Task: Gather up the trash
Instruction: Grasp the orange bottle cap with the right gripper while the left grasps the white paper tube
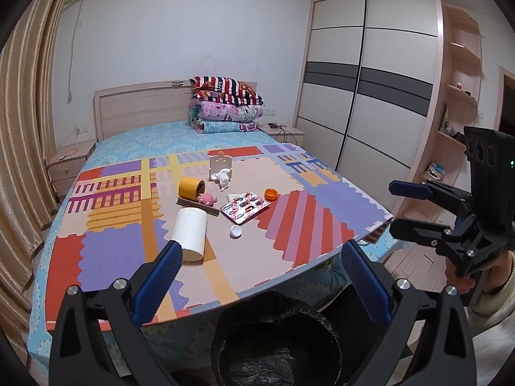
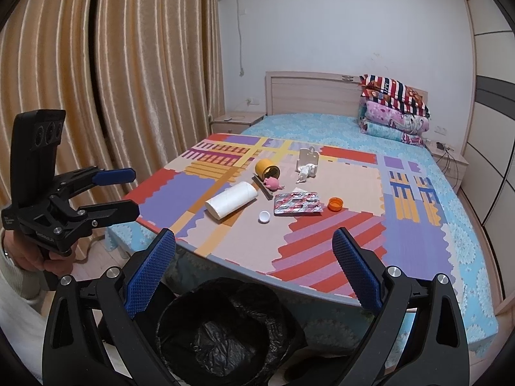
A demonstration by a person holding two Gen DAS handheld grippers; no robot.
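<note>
A colourful foam mat [image 1: 309,225] lies on the bed with litter on it: a white paper roll [image 1: 190,231], a white bottle cap [image 1: 235,231], an orange cap [image 1: 271,194], a pill blister pack [image 1: 245,207], a crumpled tissue [image 1: 223,178], a yellow tape roll [image 1: 191,188] and a pink toy [image 1: 206,198]. A black-lined trash bin [image 1: 276,341] stands on the floor below the mat's near edge; it also shows in the right wrist view [image 2: 222,328]. My left gripper [image 1: 260,276] is open and empty above the bin. My right gripper [image 2: 254,263] is open and empty too.
A white holder [image 1: 219,167] stands behind the tissue. A dark strip [image 1: 198,206] lies by the pink toy. Folded quilts [image 1: 225,106] sit by the headboard. Curtains [image 2: 112,80] hang on the left, a wardrobe [image 1: 370,80] on the right.
</note>
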